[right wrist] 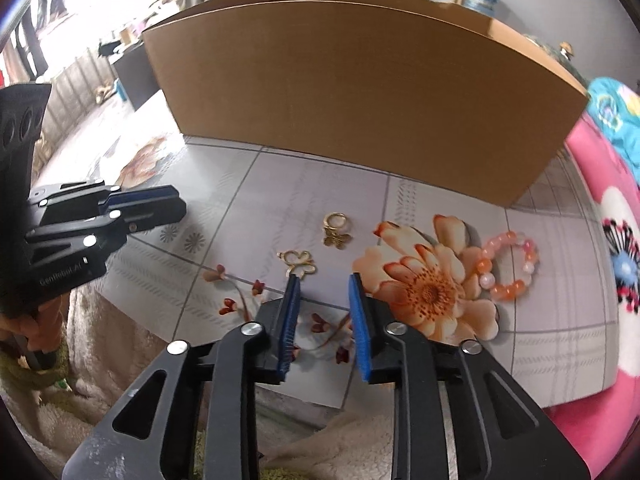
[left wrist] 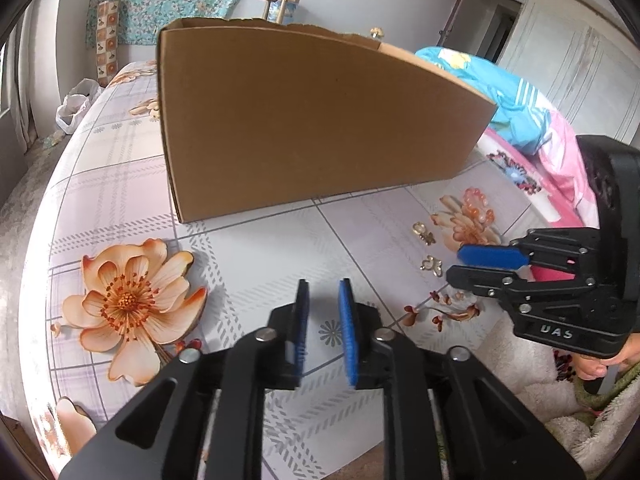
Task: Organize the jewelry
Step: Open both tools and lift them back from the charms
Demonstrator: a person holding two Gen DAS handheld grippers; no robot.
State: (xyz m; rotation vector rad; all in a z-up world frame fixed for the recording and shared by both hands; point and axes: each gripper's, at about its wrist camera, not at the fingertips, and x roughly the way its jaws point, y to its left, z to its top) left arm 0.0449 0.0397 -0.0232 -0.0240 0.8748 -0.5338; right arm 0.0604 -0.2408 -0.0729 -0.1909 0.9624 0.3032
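We treat the open-wire butterfly charm [right wrist: 298, 265] as light, thin and slippery; it lies flat on the worktop [right wrist: 248, 184] just ahead of the right hand-held gripper [right wrist: 324, 280]. Both hand-held grippers stand released, empty. We would pinch across its wire outline, gently, near the loop.

Matt brown cardboard box [right wrist: 352, 92]; glossy floral sheet [right wrist: 440, 208]; shiny gold metal charms [right wrist: 337, 231]; glassy pink beads [right wrist: 510, 266]; fluffy cream cloth [right wrist: 120, 352]; ribbed blue pads [right wrist: 294, 320].

We look down close from both wrists at the floral tablecloth [left wrist: 256, 248]; shared: cardboard box [right wrist: 360, 92] at 12 o'clock.
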